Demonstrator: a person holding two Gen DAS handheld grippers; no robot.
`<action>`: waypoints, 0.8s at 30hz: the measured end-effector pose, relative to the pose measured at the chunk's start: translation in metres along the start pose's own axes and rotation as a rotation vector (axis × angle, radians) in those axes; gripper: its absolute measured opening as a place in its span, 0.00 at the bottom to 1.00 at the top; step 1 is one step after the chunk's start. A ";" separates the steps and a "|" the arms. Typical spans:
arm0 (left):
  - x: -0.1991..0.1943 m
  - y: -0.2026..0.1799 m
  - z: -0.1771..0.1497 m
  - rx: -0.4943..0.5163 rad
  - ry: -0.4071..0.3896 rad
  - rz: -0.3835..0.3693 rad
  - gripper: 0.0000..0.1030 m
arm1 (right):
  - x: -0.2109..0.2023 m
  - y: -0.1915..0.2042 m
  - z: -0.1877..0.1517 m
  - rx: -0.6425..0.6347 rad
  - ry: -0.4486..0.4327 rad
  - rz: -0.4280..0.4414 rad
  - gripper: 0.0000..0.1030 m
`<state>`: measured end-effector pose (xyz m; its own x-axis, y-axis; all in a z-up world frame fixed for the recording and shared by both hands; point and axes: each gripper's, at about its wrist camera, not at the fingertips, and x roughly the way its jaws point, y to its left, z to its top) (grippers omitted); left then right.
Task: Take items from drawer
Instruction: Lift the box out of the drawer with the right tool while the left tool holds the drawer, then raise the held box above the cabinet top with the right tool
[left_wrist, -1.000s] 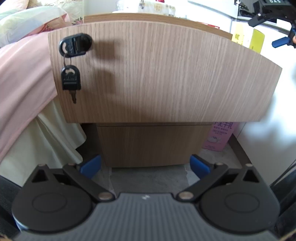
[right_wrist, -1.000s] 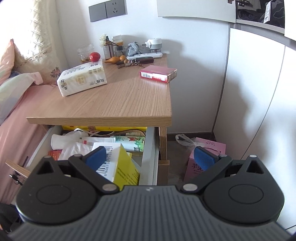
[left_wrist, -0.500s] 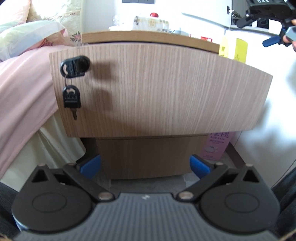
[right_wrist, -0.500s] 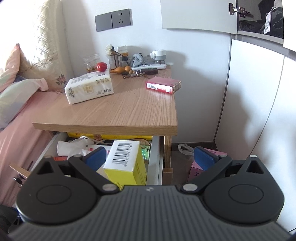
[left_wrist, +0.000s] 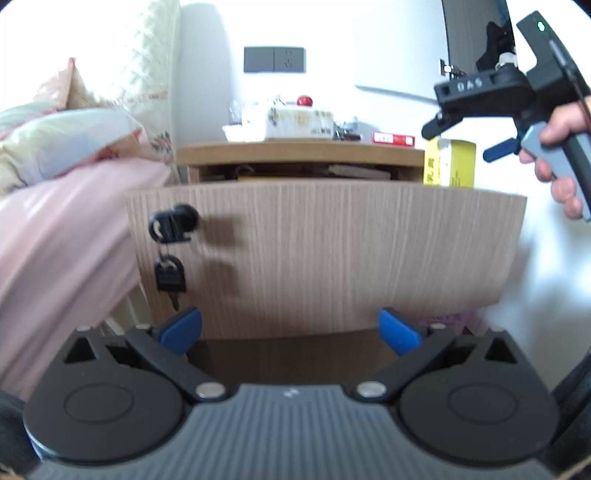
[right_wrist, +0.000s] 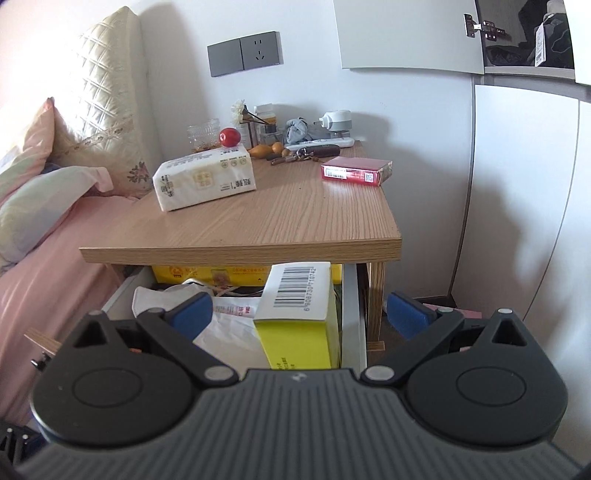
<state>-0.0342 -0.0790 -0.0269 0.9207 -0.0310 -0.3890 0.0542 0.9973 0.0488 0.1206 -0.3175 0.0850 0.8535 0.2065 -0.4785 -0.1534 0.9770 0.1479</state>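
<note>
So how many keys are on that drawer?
2. The top key is stuck in the lock on the drawer front. The hanging key dangles just below it on a ring. Another could hide behind.

The drawer (right_wrist: 349, 314) stands pulled out below the surface (right_wrist: 258, 225), beside the bed (right_wrist: 40, 280) on its left. A box (right_wrist: 299, 314) rises at the drawer's right side. On the surface, a tissue pack (right_wrist: 205, 177) lies left of a flat carton (right_wrist: 354, 171).
</note>
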 end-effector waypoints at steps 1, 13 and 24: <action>-0.002 -0.001 0.001 0.006 -0.019 0.009 1.00 | 0.001 -0.001 -0.002 0.007 -0.007 0.002 0.99; -0.012 0.003 0.011 -0.025 -0.125 0.036 1.00 | 0.010 -0.002 -0.019 0.024 -0.059 -0.033 0.64; -0.017 0.009 0.019 -0.039 -0.142 0.040 1.00 | -0.003 -0.003 -0.020 0.058 -0.159 -0.028 0.42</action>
<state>-0.0417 -0.0707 -0.0026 0.9673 0.0027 -0.2536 0.0037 0.9997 0.0248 0.1083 -0.3202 0.0693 0.9258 0.1642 -0.3404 -0.1040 0.9766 0.1881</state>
